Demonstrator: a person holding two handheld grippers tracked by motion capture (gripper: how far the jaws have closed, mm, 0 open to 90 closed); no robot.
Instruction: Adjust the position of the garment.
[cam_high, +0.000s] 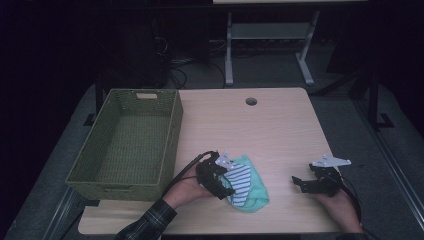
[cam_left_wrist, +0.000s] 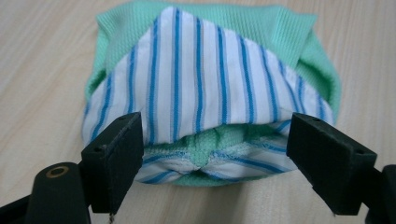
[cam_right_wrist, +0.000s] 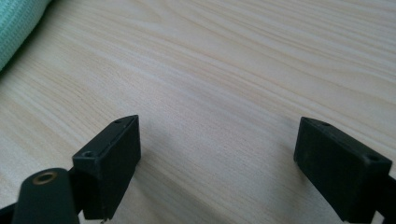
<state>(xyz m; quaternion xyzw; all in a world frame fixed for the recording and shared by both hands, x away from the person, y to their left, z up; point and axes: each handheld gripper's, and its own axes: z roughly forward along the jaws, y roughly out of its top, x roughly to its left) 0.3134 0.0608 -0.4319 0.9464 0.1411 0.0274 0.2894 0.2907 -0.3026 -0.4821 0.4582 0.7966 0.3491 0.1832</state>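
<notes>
Now we see the folded cloth (cam_left_wrist: 210, 93) lying on the counter (cam_high: 280, 125), just right of the green basket (cam_high: 125, 145); our left tongs (cam_left_wrist: 215, 154) stand wide open around its near edge, not squeezing; our right tongs (cam_right_wrist: 219, 158) gape wide, holding nothing, well right of the cloth.

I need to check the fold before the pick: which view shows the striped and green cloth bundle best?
The left gripper view: the cloth bundle sits close up, its striped flap and green layers sharp. The high view shows it small, partly behind the left gripper. The right gripper view catches just a green edge.
</notes>
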